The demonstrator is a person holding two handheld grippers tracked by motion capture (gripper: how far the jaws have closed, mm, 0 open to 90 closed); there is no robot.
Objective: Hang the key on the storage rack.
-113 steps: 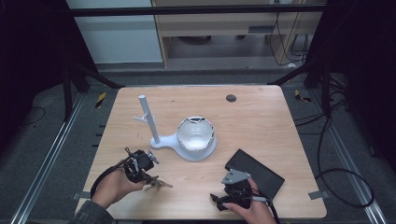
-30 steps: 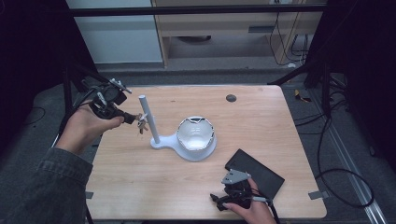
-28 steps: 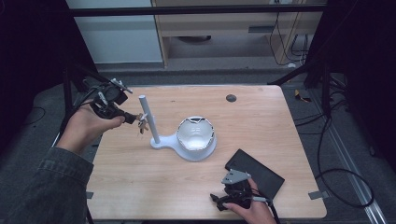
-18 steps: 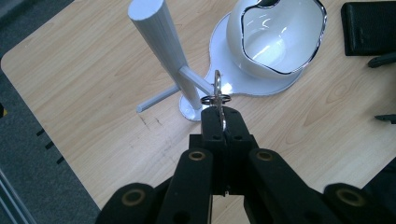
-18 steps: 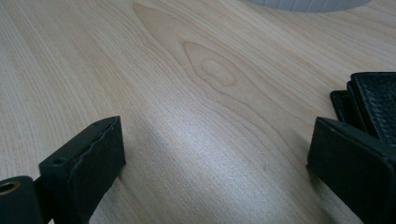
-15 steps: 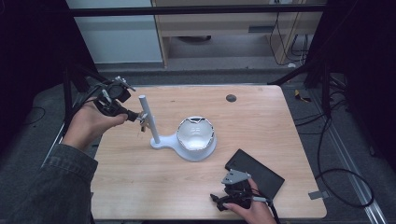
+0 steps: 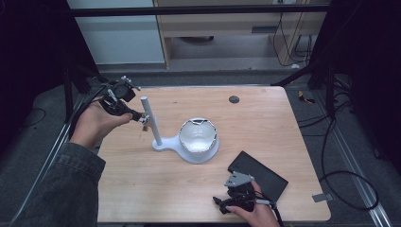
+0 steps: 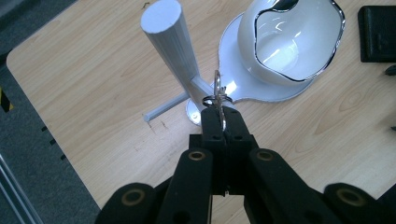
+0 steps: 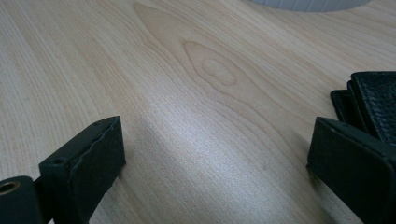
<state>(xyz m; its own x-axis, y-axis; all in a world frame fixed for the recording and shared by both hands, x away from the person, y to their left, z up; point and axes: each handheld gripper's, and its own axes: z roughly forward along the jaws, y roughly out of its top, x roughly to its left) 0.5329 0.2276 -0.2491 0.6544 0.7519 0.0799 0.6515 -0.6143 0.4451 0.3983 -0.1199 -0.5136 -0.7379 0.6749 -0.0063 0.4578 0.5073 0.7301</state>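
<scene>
Since earlier, left gripper (image 7: 142, 117) has come nearer the white post (image 7: 150, 120), clamped on a key ring (image 8: 217, 95); white bowl (image 7: 198, 135) at 3 o'clock looks empty. Right gripper (image 7: 222, 207) rests apart.

High view: table (image 7: 198, 194) evenly and moderately lit from overhead; surroundings fall to near black from 9 to 12 o'clock and from 1 to 4 o'clock. Image soft, slightly grainy. White bowl (image 7: 198, 135) shows a bright rim highlight. Left gripper view: sharp at centre, glare on the bowl rim at 1 o'clock; near jaws blurred at 6 o'clock. Right gripper view: broad pale sheen on the wood at centre, foreground jaws soft, a faint shadow beside the one at 8 o'clock.
</scene>
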